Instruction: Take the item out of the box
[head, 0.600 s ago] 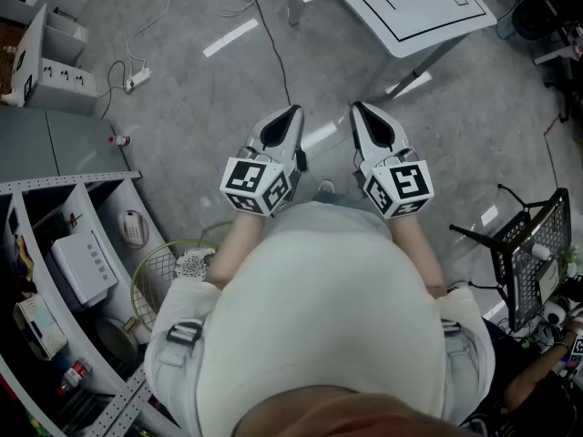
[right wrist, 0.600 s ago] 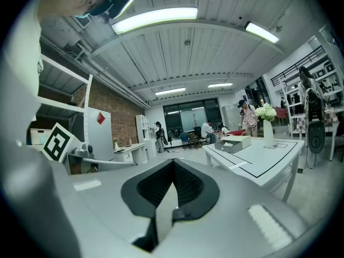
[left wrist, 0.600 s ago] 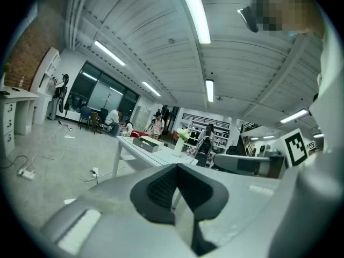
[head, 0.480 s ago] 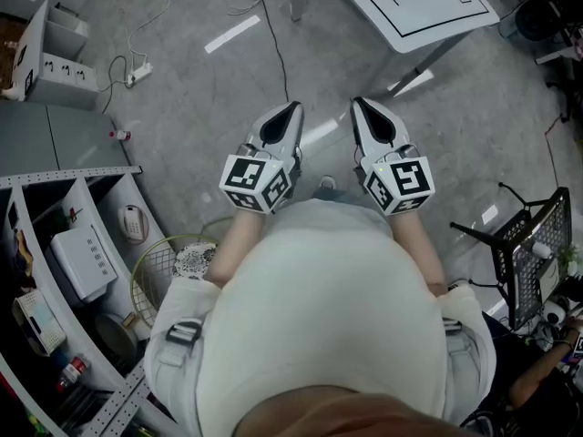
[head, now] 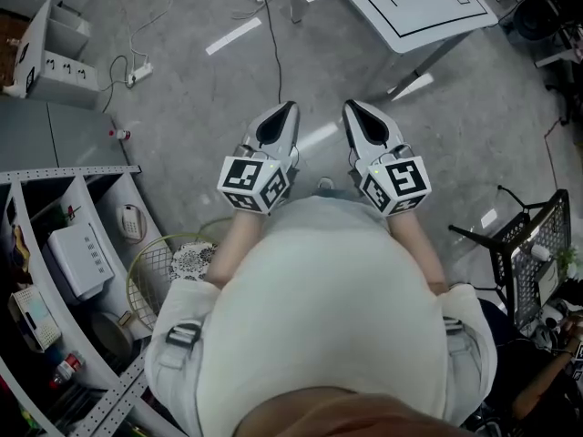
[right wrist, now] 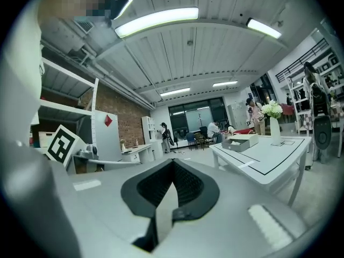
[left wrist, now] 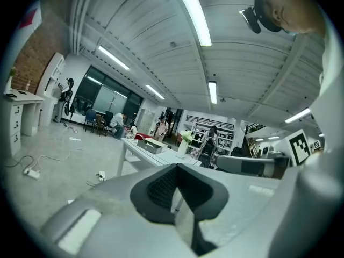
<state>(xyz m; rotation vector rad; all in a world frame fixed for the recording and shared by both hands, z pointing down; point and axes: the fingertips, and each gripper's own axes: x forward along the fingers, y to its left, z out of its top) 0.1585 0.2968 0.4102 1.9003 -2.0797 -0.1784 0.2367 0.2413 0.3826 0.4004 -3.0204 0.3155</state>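
Left tongs (head: 291,108), right tongs (head: 351,106) sit level, seemingly shut.

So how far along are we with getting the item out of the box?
Nothing looks done yet. In hand: nothing. The left tool and right tool are both shut and empty, held about level over the grey floor, short of the white table with black lines. The shallow grey open box sits on that table, untouched. Left to do: walk up, reach in, grip the item and lift it out.
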